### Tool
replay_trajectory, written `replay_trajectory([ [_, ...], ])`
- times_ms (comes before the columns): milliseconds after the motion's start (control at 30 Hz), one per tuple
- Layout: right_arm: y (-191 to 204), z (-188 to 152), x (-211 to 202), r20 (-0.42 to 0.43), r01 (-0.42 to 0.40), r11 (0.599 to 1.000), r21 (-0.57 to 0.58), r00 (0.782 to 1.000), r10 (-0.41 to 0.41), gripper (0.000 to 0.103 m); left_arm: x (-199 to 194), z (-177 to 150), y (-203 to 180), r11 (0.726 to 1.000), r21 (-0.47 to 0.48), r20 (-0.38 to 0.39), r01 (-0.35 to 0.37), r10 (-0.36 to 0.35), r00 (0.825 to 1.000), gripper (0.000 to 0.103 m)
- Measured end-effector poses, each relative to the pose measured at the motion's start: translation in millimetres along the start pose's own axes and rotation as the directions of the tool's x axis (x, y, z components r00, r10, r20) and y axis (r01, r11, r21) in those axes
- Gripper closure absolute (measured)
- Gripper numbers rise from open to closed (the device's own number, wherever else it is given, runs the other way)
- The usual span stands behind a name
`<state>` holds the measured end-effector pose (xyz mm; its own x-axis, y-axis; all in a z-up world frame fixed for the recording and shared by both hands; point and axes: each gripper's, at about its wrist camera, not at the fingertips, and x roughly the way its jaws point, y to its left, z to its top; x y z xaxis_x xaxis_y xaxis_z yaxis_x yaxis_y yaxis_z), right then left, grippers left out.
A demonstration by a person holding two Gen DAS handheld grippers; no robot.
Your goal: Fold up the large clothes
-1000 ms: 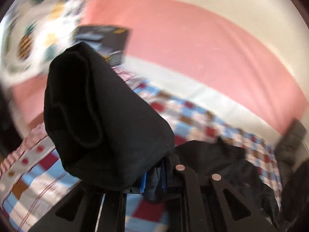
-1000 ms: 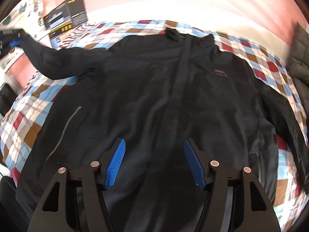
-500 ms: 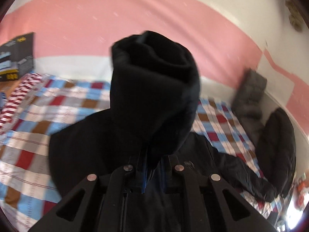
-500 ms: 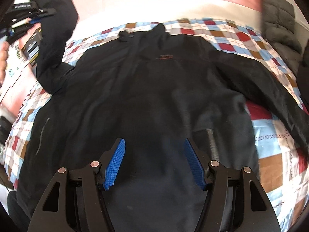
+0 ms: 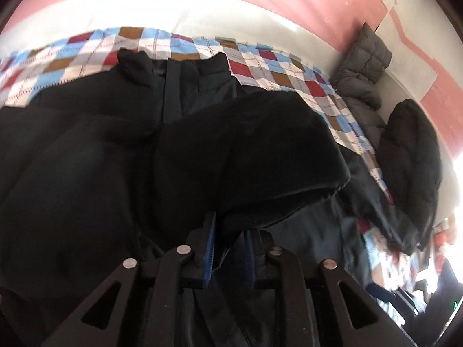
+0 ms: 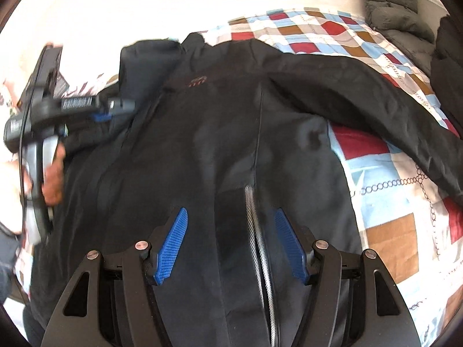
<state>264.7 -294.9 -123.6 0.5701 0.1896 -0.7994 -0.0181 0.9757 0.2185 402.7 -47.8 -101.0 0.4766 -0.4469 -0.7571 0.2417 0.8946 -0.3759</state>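
A black jacket (image 6: 220,133) lies face up on the checked bedspread (image 6: 387,225), collar at the far side. My left gripper (image 5: 228,245) is shut on the jacket's left sleeve cuff (image 5: 249,156) and holds it over the jacket's chest. It also shows in the right wrist view (image 6: 115,110), at the left over the jacket's shoulder. My right gripper (image 6: 230,243) is open and empty, hovering over the lower front of the jacket with a silver zipper (image 6: 257,231) between its blue pads. The other sleeve (image 6: 376,110) lies stretched out to the right.
A grey puffy jacket (image 5: 364,69) and a black puffy one (image 5: 411,156) lie at the right end of the bed by the pink and white wall. A dark box (image 6: 53,66) sits at the far left behind my left gripper.
My left gripper has carried the sleeve from high at the left down and across onto the jacket's chest. My right gripper has drifted right over the jacket's lower front, still open.
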Motion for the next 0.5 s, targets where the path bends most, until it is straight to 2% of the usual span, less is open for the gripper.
replay_trajectory([
  [33,-1.6,3.5,-0.5,0.007,-0.009,1.000,0.013,1.000,0.009,0.039,-7.4,-1.5,1.9,1.000,-0.006,0.002,0.017,-0.017,1.000,0.078],
  [100,-4.3,11.7,-0.7,0.023,-0.031,0.999,0.039,0.999,0.030,0.038,-24.6,-3.1,7.2,0.996,-0.024,0.010,0.080,-0.080,0.997,0.049],
  [133,-4.4,16.7,-0.8,0.034,-0.048,0.997,0.053,0.998,0.046,0.038,-29.7,-5.0,4.7,0.992,-0.031,0.020,0.124,-0.123,0.992,0.028],
  [200,-3.9,26.0,0.1,0.050,-0.083,0.993,0.081,0.996,0.079,0.034,-52.8,-6.8,3.6,0.984,-0.023,0.051,0.176,-0.175,0.983,0.025],
  [333,2.8,47.8,6.5,0.080,-0.182,0.975,0.127,0.982,0.173,0.033,-92.9,-9.6,22.4,0.987,-0.013,0.105,0.157,-0.155,0.982,0.025],
  [400,6.7,58.6,16.8,0.074,-0.214,0.967,0.137,0.976,0.205,0.031,-110.1,-10.3,44.8,0.994,-0.029,0.142,0.101,-0.095,0.985,0.025],
  [500,13.2,78.2,41.5,0.053,-0.232,0.963,0.134,0.972,0.227,0.030,-128.9,-5.9,92.7,0.995,-0.097,0.174,-0.021,0.038,0.984,0.027],
])
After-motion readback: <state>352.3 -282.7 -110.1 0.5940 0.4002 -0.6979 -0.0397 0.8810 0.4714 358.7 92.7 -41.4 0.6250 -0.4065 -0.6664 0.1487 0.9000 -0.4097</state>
